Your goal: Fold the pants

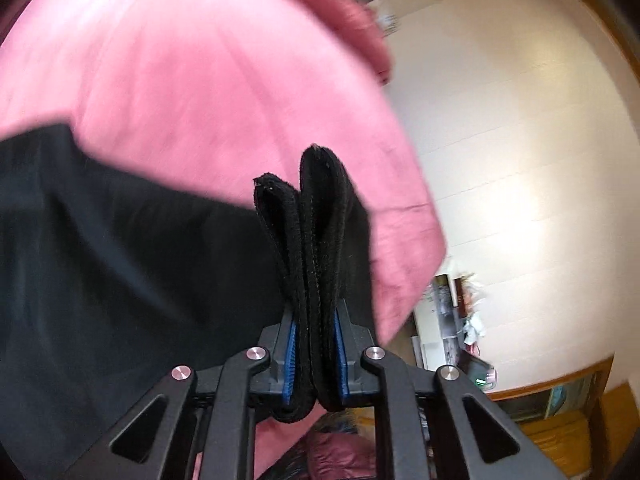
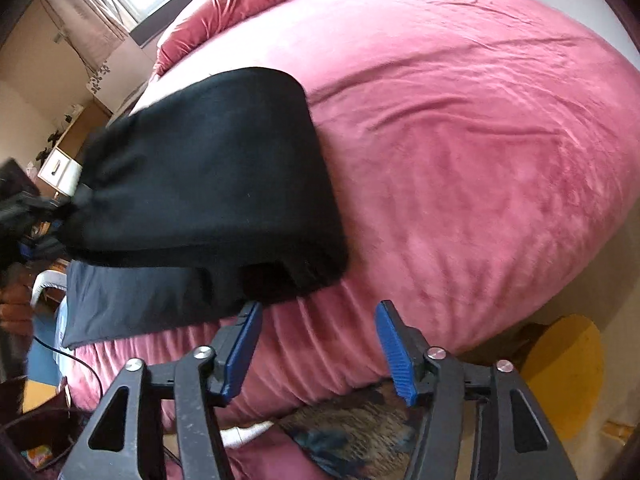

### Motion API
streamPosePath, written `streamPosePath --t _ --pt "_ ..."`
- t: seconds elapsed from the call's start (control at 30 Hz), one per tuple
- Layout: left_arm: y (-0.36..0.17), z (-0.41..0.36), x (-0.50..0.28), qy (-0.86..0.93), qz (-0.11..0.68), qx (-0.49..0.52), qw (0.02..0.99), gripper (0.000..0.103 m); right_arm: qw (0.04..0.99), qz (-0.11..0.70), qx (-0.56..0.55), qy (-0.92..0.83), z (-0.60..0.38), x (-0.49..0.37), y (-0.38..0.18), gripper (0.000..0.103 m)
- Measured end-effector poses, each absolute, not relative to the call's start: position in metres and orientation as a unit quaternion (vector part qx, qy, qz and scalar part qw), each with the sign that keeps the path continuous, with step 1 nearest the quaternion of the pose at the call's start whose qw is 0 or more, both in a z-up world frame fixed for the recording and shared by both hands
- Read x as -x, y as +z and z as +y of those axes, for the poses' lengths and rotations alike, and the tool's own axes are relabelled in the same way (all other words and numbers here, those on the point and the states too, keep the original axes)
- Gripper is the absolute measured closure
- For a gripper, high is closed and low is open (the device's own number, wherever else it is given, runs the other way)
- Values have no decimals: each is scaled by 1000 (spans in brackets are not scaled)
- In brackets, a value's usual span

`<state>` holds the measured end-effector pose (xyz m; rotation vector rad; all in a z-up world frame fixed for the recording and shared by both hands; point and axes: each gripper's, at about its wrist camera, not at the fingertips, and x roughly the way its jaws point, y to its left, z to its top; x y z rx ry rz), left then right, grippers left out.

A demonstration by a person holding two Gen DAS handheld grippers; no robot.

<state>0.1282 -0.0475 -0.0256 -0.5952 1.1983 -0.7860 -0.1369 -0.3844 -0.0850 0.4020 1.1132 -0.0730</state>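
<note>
The black pants [image 2: 208, 168] lie folded near the edge of a pink bed [image 2: 460, 140]. Their left end is bunched and lifted by my left gripper [image 2: 28, 216], seen at the left edge of the right wrist view. In the left wrist view, the left gripper [image 1: 316, 320] is shut on thick folded layers of the black pants [image 1: 312, 232], which stick up between its blue pads [image 1: 291, 354]. More of the black cloth spreads away to the left. My right gripper [image 2: 319, 308] hangs open just below the pants' near right corner. Nothing is between its fingers.
A dark navy cloth [image 2: 132, 304] lies under the pants at the bed's edge. A patterned rug [image 2: 360, 432] and a yellow round stool [image 2: 560, 372] are on the floor below. A white chair [image 2: 44, 284] and a cabinet [image 2: 60, 168] stand at left, and cluttered shelves [image 1: 460, 320] line the wall.
</note>
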Motion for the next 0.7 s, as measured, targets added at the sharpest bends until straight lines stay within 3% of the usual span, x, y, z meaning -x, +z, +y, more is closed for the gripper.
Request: streamPosePath --t 0.13,0.2,0.23,0.33,0.5,0.7 --pt "-4 -35 -123 -362 515 256 733 88 842 511 -168 -46 -375 117 -86 40" --pt "-10 -30 -129 -346 522 252 738 88 845 509 -157 -45 -371 109 -87 52" --pt "-21 -23 -129 -332 533 254 735 88 846 510 -149 -40 -368 106 -89 72" --pt "-54 -16 -127 -295 568 253 726 89 844 521 -118 -41 -358 101 -94 81" --pt "-107 2 -99 -256 619 251 698 89 837 538 -92 -38 -351 99 -104 81" --pt "-107 -2 -96 -255 611 241 710 87 820 567 -80 -21 -358 97 -103 73"
